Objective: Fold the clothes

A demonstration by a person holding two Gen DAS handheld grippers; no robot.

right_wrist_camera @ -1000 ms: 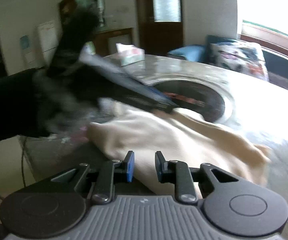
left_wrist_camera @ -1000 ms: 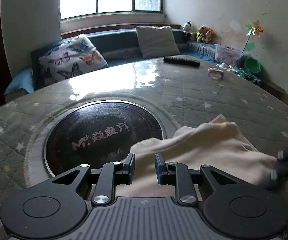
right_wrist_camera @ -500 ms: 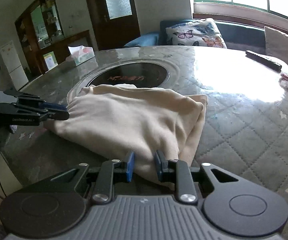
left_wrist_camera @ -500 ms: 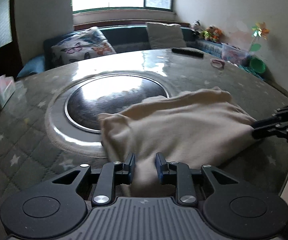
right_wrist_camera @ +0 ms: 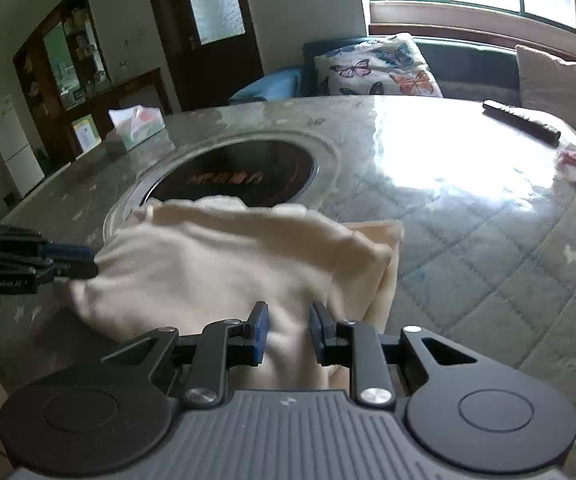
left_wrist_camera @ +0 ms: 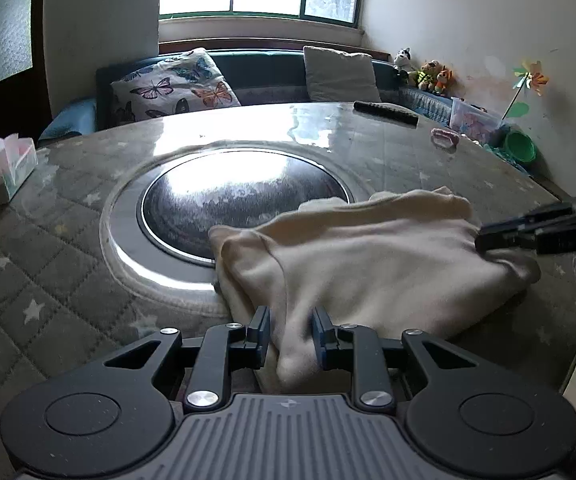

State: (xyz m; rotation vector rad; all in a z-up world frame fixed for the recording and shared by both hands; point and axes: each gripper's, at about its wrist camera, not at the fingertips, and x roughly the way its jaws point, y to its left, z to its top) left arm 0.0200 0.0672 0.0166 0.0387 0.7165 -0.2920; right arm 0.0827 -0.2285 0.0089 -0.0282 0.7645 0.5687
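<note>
Left hand-held gripper [left_wrist_camera: 290, 334] and right hand-held gripper [right_wrist_camera: 287, 332], each narrowly parted, clenched on opposite ends of cream garment [left_wrist_camera: 372, 264] lying bunched on quilted worktop [left_wrist_camera: 60, 240], partly over dark round inset [left_wrist_camera: 224, 200].

Cream garment [left_wrist_camera: 372, 264], grey star-quilted table cover [left_wrist_camera: 48, 248]

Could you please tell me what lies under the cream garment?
The cream garment covers quilted table and the dark round inset's near edge. Anything else beneath is hidden.
</note>
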